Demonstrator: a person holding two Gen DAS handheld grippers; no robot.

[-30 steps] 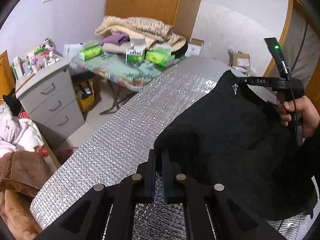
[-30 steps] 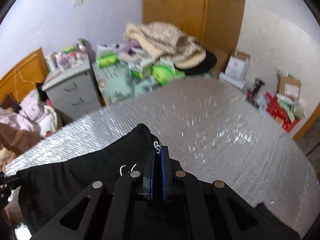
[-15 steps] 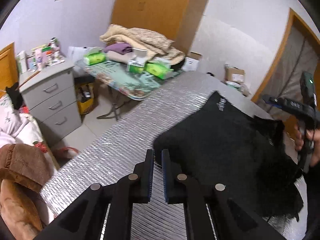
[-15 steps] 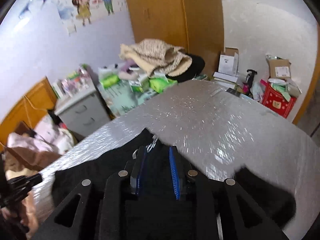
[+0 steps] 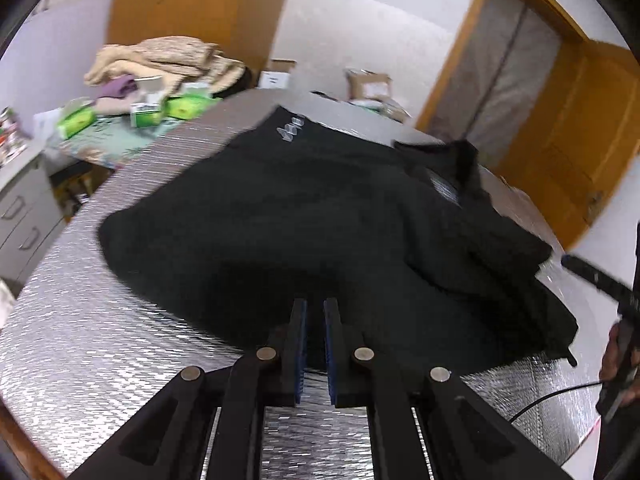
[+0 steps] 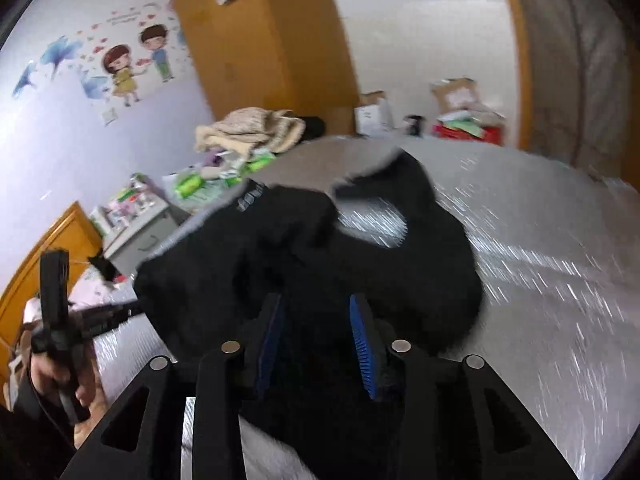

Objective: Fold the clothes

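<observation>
Two grippers over a black garment (image 5: 320, 216) on the silver surface (image 5: 100, 340).
Left gripper (image 5: 315, 320): narrow gap, nothing clamped; right gripper (image 6: 316, 320): jaws opening above the cloth.

Colours and patterns around the black garment

The garment (image 5: 304, 216) is black, with small pale lettering near its far edge. It is laid on a silver quilted-foil table cover (image 5: 100, 336). Blue pads (image 6: 362, 346) are fitted to black gripper fingers. Beyond the garment, green boxes (image 5: 184, 106), a beige blanket (image 5: 160, 56) and an orange-brown wardrobe (image 5: 192, 4) are seen.
</observation>
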